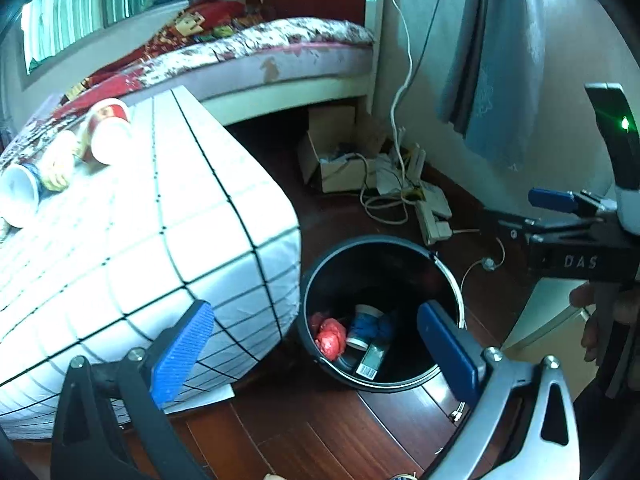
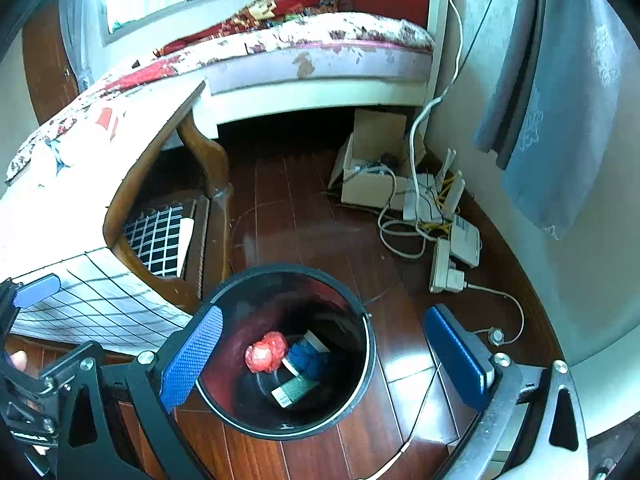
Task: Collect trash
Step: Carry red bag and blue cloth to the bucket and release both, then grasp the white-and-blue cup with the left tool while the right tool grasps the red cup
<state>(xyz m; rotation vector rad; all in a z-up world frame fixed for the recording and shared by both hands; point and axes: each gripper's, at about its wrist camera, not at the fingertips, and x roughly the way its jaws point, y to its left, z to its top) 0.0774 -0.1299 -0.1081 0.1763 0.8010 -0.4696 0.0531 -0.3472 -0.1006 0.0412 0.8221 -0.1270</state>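
A black trash bin [image 1: 320, 280] stands on the wood floor beside a low table; it also shows in the right wrist view [image 2: 360, 364]. Inside lie a red crumpled bag [image 1: 331, 337] [image 2: 266, 352], a blue cup [image 1: 366, 326] [image 2: 308, 356] and a dark box [image 1: 374, 356] [image 2: 294, 390]. Two paper cups [image 1: 108, 130] [image 1: 22, 192] lie on the table's white grid cloth [image 1: 160, 216]. My left gripper [image 1: 316, 354] is open and empty above the bin. My right gripper [image 2: 328, 360] is open and empty over the bin; it also shows in the left wrist view [image 1: 548, 200].
A bed [image 1: 256, 52] stands behind the table. A cardboard box [image 2: 370, 164], white cables and a power strip [image 2: 444, 264] lie on the floor by the wall. A blue-grey curtain [image 2: 560, 100] hangs at right.
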